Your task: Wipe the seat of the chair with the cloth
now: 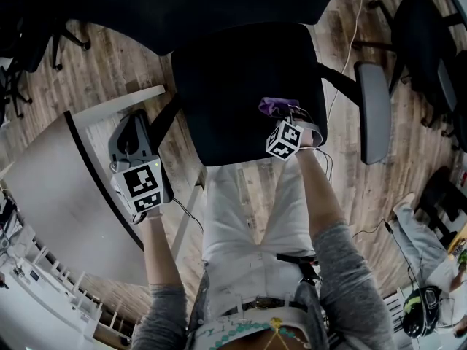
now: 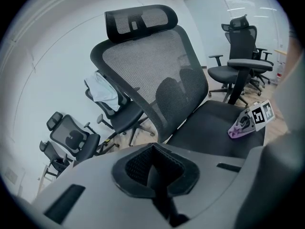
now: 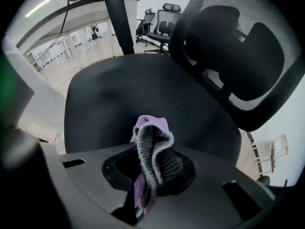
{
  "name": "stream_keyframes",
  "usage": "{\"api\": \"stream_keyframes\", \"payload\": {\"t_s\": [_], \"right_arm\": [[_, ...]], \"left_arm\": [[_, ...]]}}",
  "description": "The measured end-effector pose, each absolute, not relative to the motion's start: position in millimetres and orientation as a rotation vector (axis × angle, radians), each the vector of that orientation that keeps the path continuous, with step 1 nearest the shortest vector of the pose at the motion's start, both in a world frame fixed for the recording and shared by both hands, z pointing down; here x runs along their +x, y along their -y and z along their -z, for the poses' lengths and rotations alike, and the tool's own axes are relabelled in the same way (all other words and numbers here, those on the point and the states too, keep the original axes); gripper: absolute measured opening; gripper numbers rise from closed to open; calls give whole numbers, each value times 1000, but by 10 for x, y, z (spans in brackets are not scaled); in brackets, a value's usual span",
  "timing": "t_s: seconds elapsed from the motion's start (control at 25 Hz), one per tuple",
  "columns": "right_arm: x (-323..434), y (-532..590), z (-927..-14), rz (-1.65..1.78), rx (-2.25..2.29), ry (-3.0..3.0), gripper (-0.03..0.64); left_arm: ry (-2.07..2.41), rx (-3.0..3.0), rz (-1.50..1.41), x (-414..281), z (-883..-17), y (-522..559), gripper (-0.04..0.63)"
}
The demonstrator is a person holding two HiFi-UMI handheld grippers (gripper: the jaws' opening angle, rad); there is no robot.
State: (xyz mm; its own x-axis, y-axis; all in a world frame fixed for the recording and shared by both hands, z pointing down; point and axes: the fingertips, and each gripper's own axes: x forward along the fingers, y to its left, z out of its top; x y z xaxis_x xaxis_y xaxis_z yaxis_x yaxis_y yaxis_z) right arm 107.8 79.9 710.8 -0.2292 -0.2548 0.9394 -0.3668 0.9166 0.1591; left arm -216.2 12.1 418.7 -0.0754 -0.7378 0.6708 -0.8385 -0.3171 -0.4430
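The black chair seat (image 1: 233,79) fills the middle of the head view, and its mesh backrest (image 2: 152,70) rises behind it. My right gripper (image 1: 286,117) is over the seat's front right part, shut on a purple and grey cloth (image 1: 276,106). In the right gripper view the cloth (image 3: 151,128) sticks up from the right gripper (image 3: 150,159) above the seat (image 3: 124,94). My left gripper (image 1: 135,122) hangs left of the seat near the table, shut with nothing in it. From the left gripper (image 2: 153,165) view, the cloth (image 2: 237,130) touches the seat (image 2: 209,128).
A white table (image 1: 51,195) stands at the left. The chair's grey armrest (image 1: 373,108) juts out at the right, with other black office chairs (image 1: 423,42) beyond it. Cables run over the wood floor (image 1: 109,71). Another person's leg (image 1: 423,239) lies at the lower right.
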Motion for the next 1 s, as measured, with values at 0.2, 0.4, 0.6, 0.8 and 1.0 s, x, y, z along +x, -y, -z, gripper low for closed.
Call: {"api": "stream_keyframes", "payload": {"t_s": [0.2,0.4,0.6,0.8,1.0], "right_arm": [[1196,-795,-7082,-115,471,1809,52],[1321,-771,-7058,-123,493,1795,52],[1425,-749,-7043,-145,519,1788,52],[1576,-737,-7016,-157,551,1781,52],[1700,-738,-6988,-149,563,1773,52]], "left_arm": [[1754,2061,-1333,-2166,-4177,-128,-2],[1758,2058,-1345,-2173,-4177,-127,-2],[1753,2059,-1340,-2180,-4179,-117,-2],[1753,2058,-1342,-2156,-4179,-114,-2],[1758,2058,-1352,-2148,-4175,-119,-2]]}}
